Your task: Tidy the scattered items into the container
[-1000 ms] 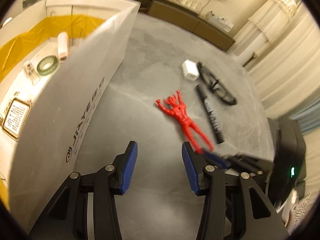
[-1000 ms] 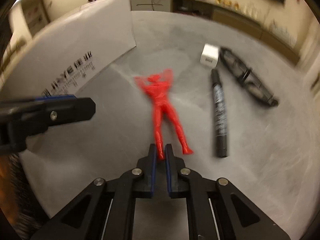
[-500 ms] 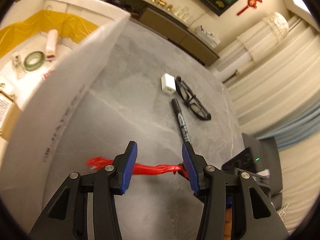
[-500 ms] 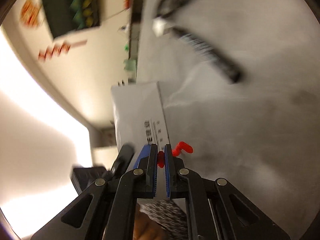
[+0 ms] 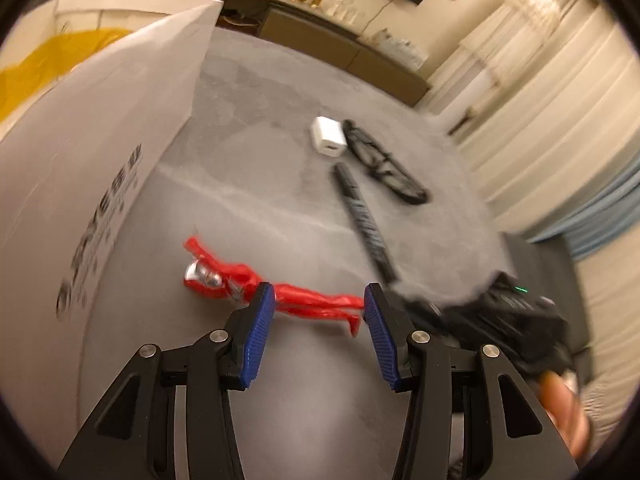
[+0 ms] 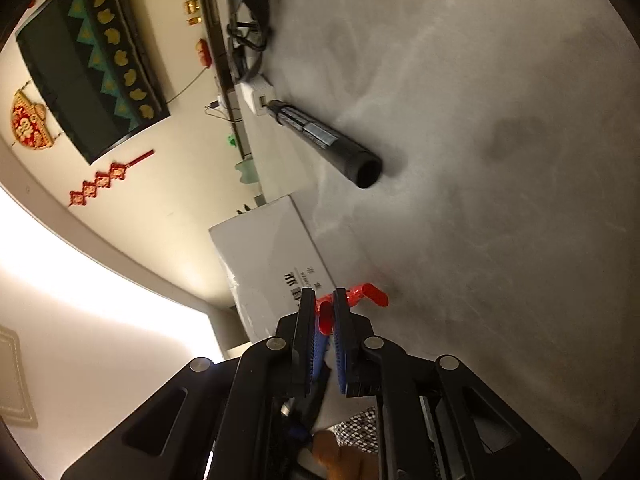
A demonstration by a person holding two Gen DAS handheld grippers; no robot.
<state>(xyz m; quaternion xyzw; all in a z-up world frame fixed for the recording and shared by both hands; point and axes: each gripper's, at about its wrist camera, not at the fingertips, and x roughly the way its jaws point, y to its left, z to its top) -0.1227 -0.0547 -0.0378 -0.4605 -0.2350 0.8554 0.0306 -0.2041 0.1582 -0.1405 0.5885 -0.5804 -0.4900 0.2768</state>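
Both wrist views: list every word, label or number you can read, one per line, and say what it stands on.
White box: dark print along its side, too blurred to read in the left view; in the right view only parts of characters show.
Black marker: a label on the barrel, too small and blurred.
Nothing else carries legible text.

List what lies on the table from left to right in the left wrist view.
White box → red toy figure → white charger block → black marker → black glasses.
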